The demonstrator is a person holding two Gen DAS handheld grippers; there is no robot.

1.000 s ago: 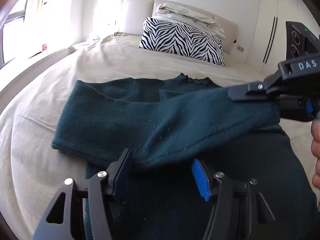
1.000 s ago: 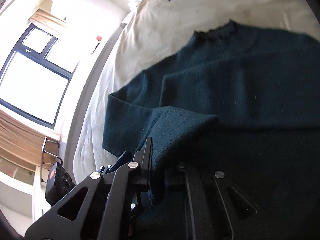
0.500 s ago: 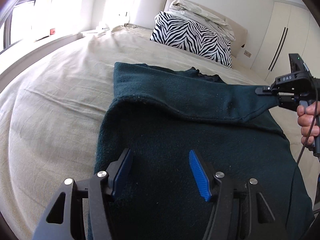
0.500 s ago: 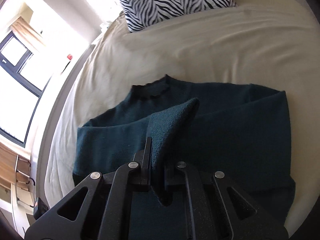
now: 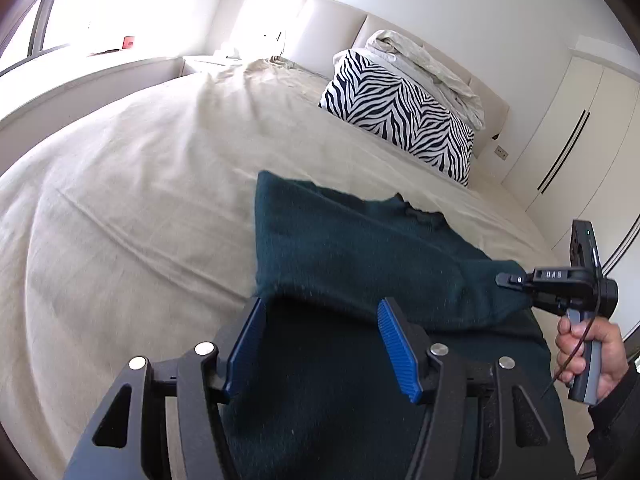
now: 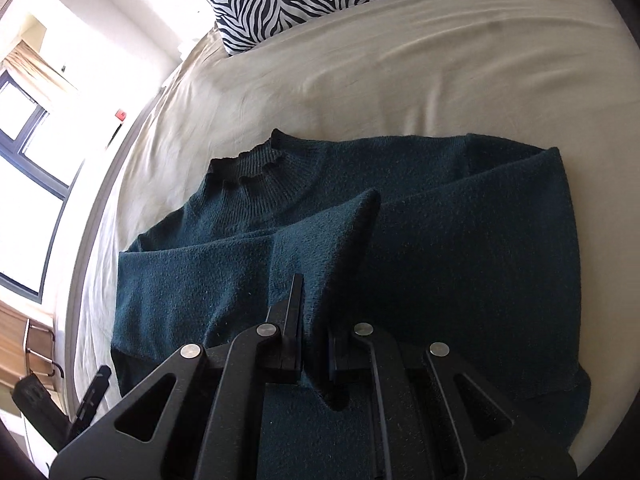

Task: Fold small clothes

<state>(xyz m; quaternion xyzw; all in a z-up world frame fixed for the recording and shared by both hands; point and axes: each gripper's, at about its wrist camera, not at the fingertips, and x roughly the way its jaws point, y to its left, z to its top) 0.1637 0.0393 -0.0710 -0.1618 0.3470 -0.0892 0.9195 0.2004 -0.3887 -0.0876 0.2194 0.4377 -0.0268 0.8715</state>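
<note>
Sleeve (image 6: 320,240) fold underway: my right gripper (image 6: 314,336) clamps its cuff over the sweater (image 6: 460,260); left gripper (image 5: 320,344) gapes empty. Next, lay it flat, release.

A wide bed with a cream, lightly creased cover (image 5: 140,184) fills most of the room. At its head a zebra-striped black-and-white pillow (image 5: 400,116) leans against a pale padded headboard (image 5: 332,24), with a pile of crumpled off-white bedding (image 5: 428,64) on top of the pillow. Behind the headboard the wall is plain white (image 5: 460,4). To the right of the bed stands a cream wardrobe with slim dark vertical handles (image 5: 568,140). On the bed's other side a dark-framed window (image 6: 24,152) lets in strong daylight above a long white ledge (image 5: 80,84).
</note>
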